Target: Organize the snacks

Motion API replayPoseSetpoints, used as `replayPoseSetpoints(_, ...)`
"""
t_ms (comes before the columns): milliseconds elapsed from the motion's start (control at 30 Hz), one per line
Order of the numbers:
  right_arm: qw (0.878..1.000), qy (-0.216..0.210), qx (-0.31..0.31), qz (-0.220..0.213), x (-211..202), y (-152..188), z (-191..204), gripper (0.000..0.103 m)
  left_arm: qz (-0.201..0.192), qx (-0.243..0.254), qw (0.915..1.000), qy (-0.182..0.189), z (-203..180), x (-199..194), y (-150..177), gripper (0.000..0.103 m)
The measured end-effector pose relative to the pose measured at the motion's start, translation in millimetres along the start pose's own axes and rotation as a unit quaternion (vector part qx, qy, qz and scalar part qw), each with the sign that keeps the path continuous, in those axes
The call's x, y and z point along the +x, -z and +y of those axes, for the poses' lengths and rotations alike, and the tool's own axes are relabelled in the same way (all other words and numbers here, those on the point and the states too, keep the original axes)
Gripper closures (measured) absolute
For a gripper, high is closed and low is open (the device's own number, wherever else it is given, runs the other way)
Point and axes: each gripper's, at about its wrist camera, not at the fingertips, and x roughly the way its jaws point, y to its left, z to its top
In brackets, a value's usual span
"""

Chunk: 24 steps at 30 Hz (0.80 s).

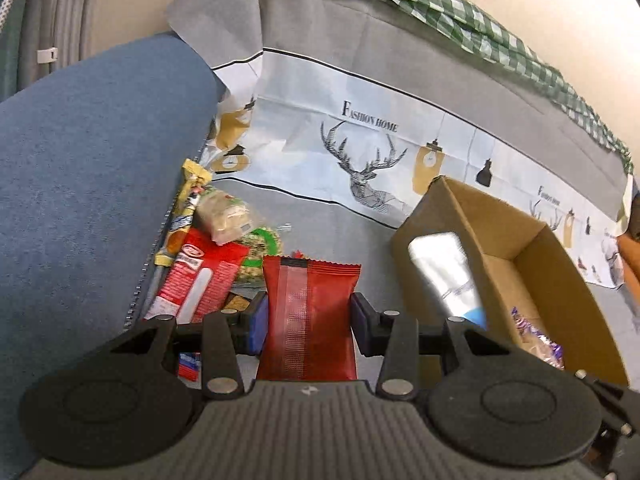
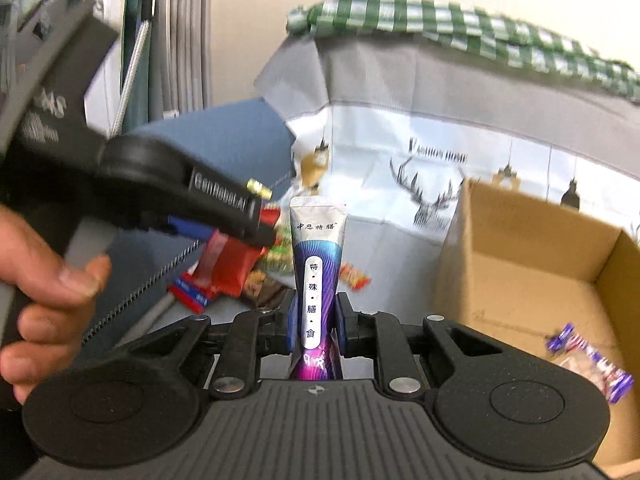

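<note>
My left gripper point(image 1: 309, 322) is shut on a red snack packet point(image 1: 310, 312), which stands upright between the blue pads, lifted above a pile of snacks point(image 1: 216, 248) on the grey cloth. The right wrist view shows that same left gripper point(image 2: 256, 220) with the red packet point(image 2: 230, 264) at its tip. My right gripper point(image 2: 316, 320) is shut on a silver and purple sachet point(image 2: 317, 264) with Chinese lettering; it shows as a silver sachet point(image 1: 444, 272) in the left wrist view, at the box's near wall. A cardboard box point(image 2: 532, 264) stands open at the right.
A purple-wrapped snack point(image 2: 592, 364) lies on the box floor, also seen as a purple wrapper point(image 1: 536, 336) from the left. A blue cushion point(image 1: 88, 184) rises on the left. A deer-print cloth point(image 1: 360, 160) and a green checked cloth point(image 1: 480, 28) drape behind. A hand point(image 2: 44, 300) holds the left gripper.
</note>
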Motion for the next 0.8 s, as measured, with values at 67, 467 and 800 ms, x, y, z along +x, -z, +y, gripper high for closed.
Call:
replayPoseSetpoints(67,1.000,0.002,0.002,-0.011,-5,-7,-8,0.084,0.000,0.002,1.0000,0.006,-1,1,1,0.056)
replayPoseSetpoints(467,0.998,0.011,0.015,-0.068,-44,-52,-77,0.084,-0.008,0.011,0.9994,0.031,-24,11,-2,0.056)
replayPoseSetpoints(800,0.995,0.062,0.015,-0.073,-42,-40,-126,0.084,-0.036,0.066,0.9970,0.018,-55,14,1,0.056)
